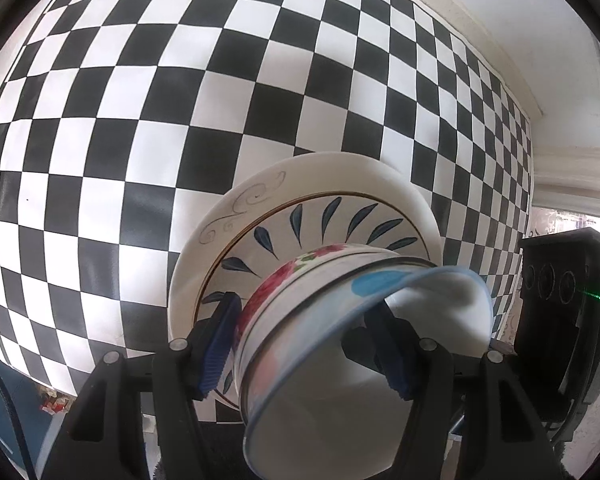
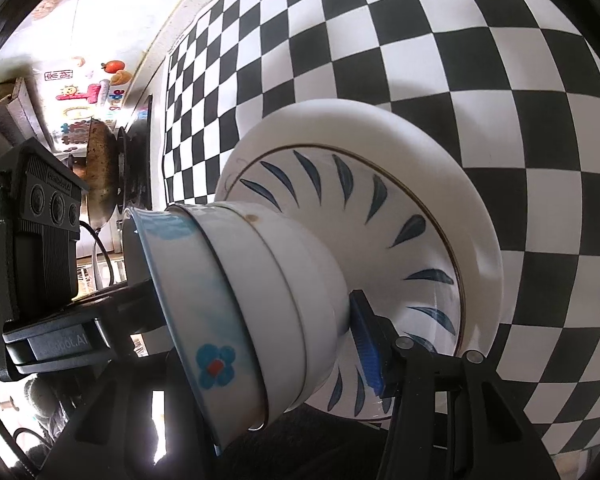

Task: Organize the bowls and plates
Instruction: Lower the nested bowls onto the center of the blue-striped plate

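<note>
Both jaws clamp the bowl stack [image 1: 300, 320] on the plates [image 1: 260, 216], seemingly so you carry everything together.

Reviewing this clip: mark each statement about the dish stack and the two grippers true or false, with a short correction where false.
1. The bowls sit nested on two stacked plates. True.
2. The upper plate has red stripes. False: it has dark blue leaf marks and a thin gold rim line.
3. The left gripper is clamped across the bowls. True.
4. The topmost bowl is plain black. False: it is white with blue markings.
5. The tablecloth is black and white checked. True.
</note>
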Action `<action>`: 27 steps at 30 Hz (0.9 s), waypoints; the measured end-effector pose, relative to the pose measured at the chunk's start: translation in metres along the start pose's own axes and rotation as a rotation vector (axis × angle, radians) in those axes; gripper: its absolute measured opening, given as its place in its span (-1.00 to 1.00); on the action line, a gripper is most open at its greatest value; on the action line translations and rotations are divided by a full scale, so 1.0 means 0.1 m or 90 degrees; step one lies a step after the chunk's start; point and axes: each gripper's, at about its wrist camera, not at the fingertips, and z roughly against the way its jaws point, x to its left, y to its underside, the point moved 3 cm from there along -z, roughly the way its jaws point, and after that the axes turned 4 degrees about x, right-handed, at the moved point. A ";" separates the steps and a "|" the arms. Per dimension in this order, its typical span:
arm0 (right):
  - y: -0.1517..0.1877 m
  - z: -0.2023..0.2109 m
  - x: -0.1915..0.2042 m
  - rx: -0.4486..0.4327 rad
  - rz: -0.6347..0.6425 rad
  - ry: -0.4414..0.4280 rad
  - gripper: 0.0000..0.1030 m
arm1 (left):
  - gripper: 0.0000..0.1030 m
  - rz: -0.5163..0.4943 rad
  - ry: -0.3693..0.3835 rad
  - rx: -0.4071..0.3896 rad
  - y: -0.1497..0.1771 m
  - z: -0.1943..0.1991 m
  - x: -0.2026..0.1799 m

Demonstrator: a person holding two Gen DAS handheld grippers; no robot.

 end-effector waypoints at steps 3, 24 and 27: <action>0.00 0.01 0.00 -0.001 -0.001 0.001 0.01 | 0.19 -0.002 0.001 -0.002 0.00 0.00 -0.01; 0.01 0.05 0.08 -0.018 0.010 0.058 0.02 | 0.18 -0.013 -0.002 -0.014 0.02 0.03 0.01; 0.02 0.13 0.16 -0.030 0.030 0.092 0.02 | 0.18 -0.018 -0.014 -0.026 0.05 0.09 -0.01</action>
